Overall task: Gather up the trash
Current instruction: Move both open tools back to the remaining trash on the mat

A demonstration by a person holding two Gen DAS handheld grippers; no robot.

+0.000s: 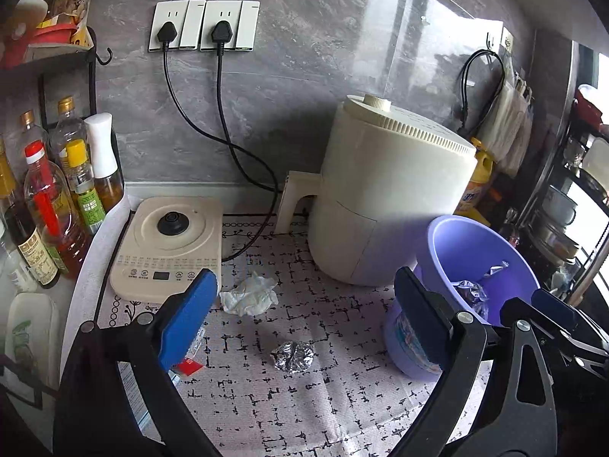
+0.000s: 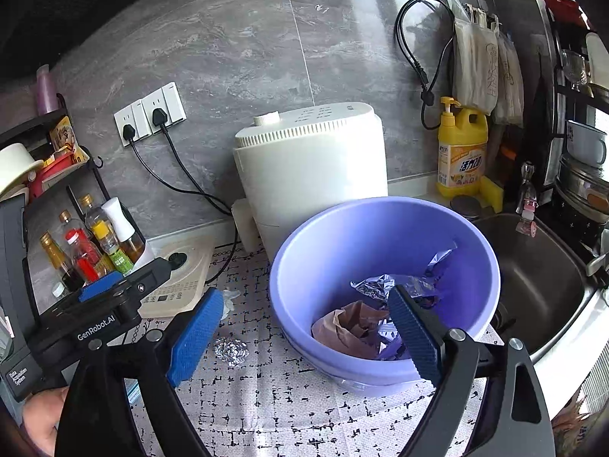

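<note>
Left gripper [image 1: 304, 306]: jaws spread wide with nothing between the blue pads; it hangs above the patterned mat, with the small crumpled ball of silver foil [image 1: 292, 358] lying on the mat between and below its 2 fingers
Right gripper [image 2: 304, 337]: jaws wide apart and empty; its right finger stands over the round lilac plastic bowl [image 2: 297, 266], its left finger outside the rim
Bowl contents: crumpled silver foil [image 2: 384, 285] and brown paper [image 2: 352, 323]
Loose trash: crumpled white tissue [image 1: 249, 293] just right of the cream induction cooker [image 1: 167, 247], far of the foil ball; both well left of the bowl
Far side: cream air fryer [image 1: 388, 190] behind the bowl; steel sink [image 2: 533, 278] at right
</note>
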